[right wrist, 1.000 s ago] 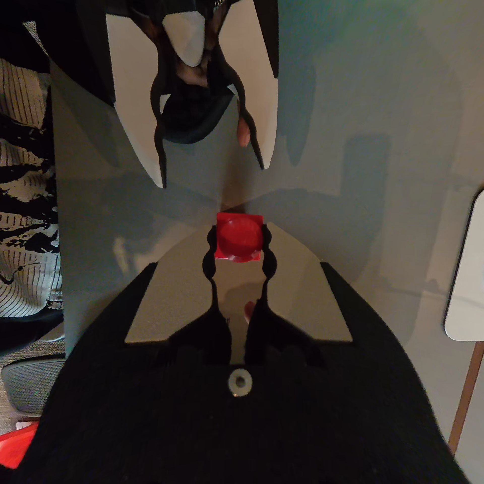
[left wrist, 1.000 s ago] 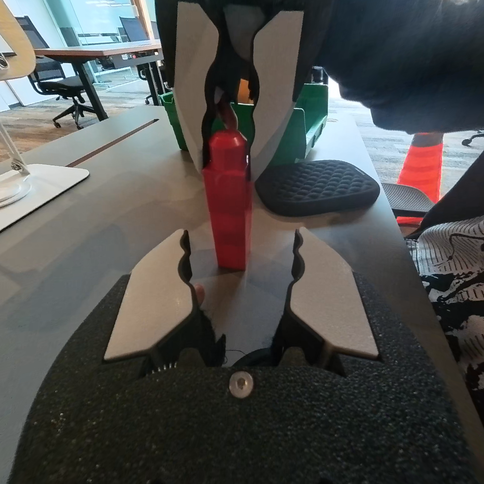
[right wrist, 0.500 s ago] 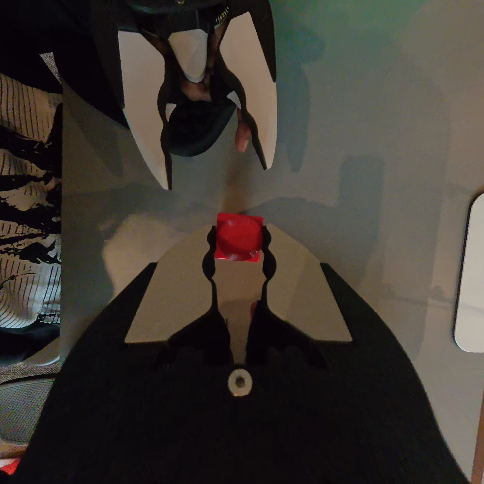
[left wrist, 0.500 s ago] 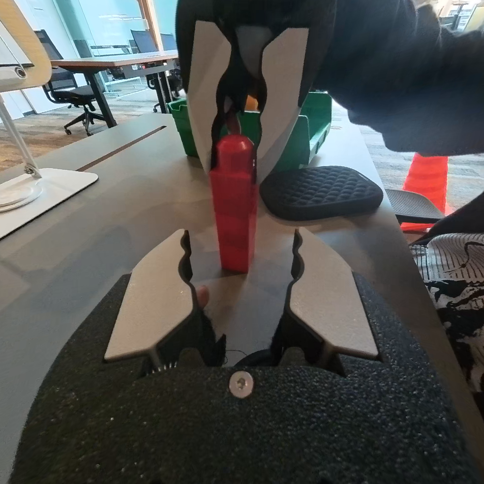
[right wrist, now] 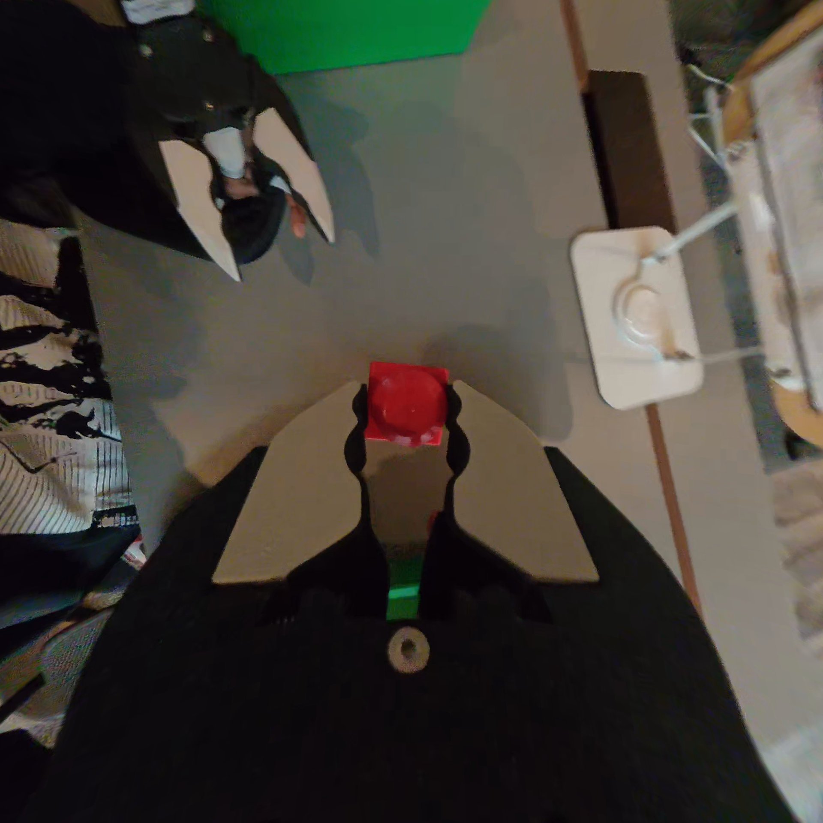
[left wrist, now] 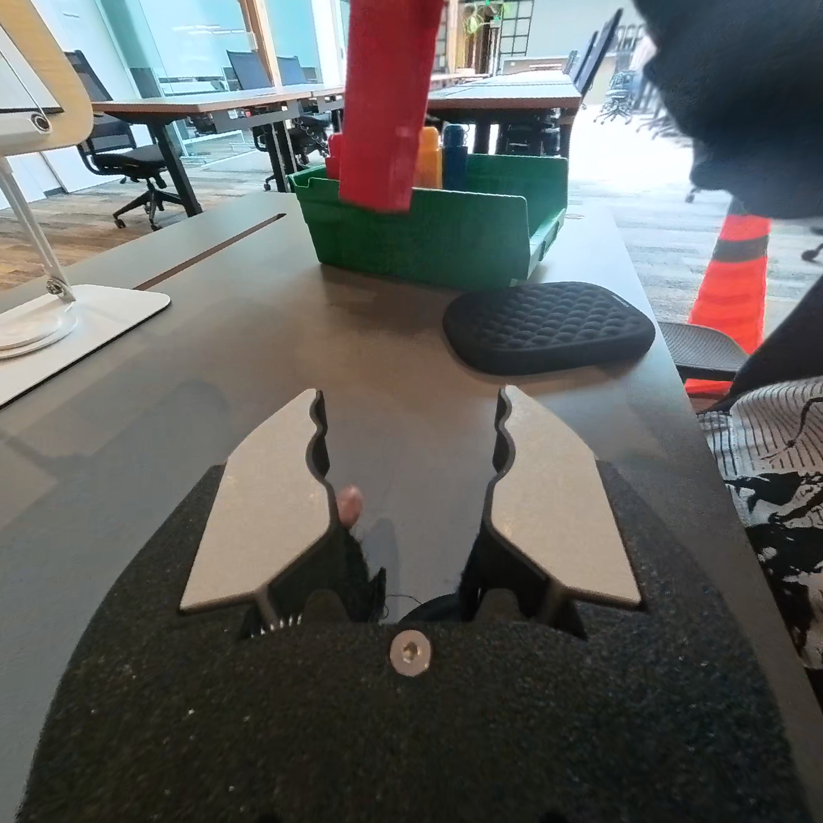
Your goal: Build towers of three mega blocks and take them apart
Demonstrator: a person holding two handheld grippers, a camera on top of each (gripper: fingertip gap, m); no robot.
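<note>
A red tower of mega blocks [left wrist: 383,111] hangs in the air in front of the green bin [left wrist: 423,240], with its base clear of the table. My right gripper [right wrist: 406,384] is shut on the tower's top block [right wrist: 405,405], seen from above in the right wrist view. My left gripper [left wrist: 409,396] is open and empty, low over the grey table [left wrist: 267,356]. It also shows in the right wrist view [right wrist: 283,259], to the upper left and apart from the tower.
The bin holds upright orange [left wrist: 427,153] and blue [left wrist: 454,153] blocks. A black textured pad [left wrist: 547,332] lies right of the bin. A white stand base [left wrist: 75,320] sits at the left, also in the right wrist view [right wrist: 637,316]. An orange cone [left wrist: 735,285] stands past the table's right edge. My right fingertips sit around 20 cm from my left ones.
The right gripper has lifted the red tower off the table and carried it up and away from the left gripper. The left gripper has stayed open and empty.
</note>
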